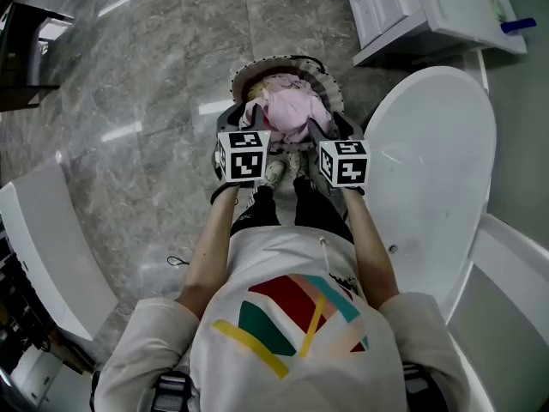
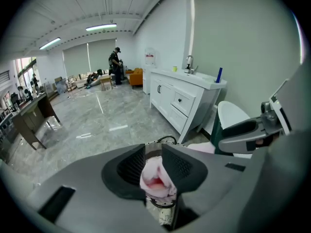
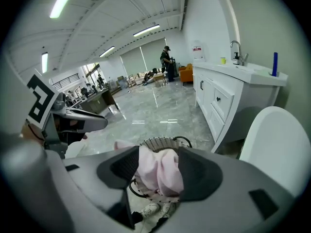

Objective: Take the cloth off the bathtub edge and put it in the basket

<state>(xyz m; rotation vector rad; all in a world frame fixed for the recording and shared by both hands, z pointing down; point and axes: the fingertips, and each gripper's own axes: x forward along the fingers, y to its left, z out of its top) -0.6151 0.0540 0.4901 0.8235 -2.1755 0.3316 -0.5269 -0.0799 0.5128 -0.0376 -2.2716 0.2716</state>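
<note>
A pink cloth (image 1: 289, 110) lies bunched in a round woven basket (image 1: 249, 69) on the grey marble floor, straight ahead of my feet. Both grippers reach down over the basket's near rim. My left gripper (image 1: 244, 120) is at the cloth's left side. In the left gripper view its jaws stand narrow, and the left gripper (image 2: 154, 166) pinches a fold of the cloth (image 2: 156, 178). My right gripper (image 1: 324, 125) is at the cloth's right side. In the right gripper view the right gripper (image 3: 158, 169) stands wide, with the cloth (image 3: 160, 176) loose between its jaws above the basket (image 3: 160, 142).
The white bathtub (image 1: 437, 170) curves along the right, close to the basket. A white vanity cabinet (image 1: 403, 7) stands behind it with a blue item (image 1: 518, 26) on top. A white bench (image 1: 43, 247) is at the left and a dark table (image 1: 26, 50) at the far left.
</note>
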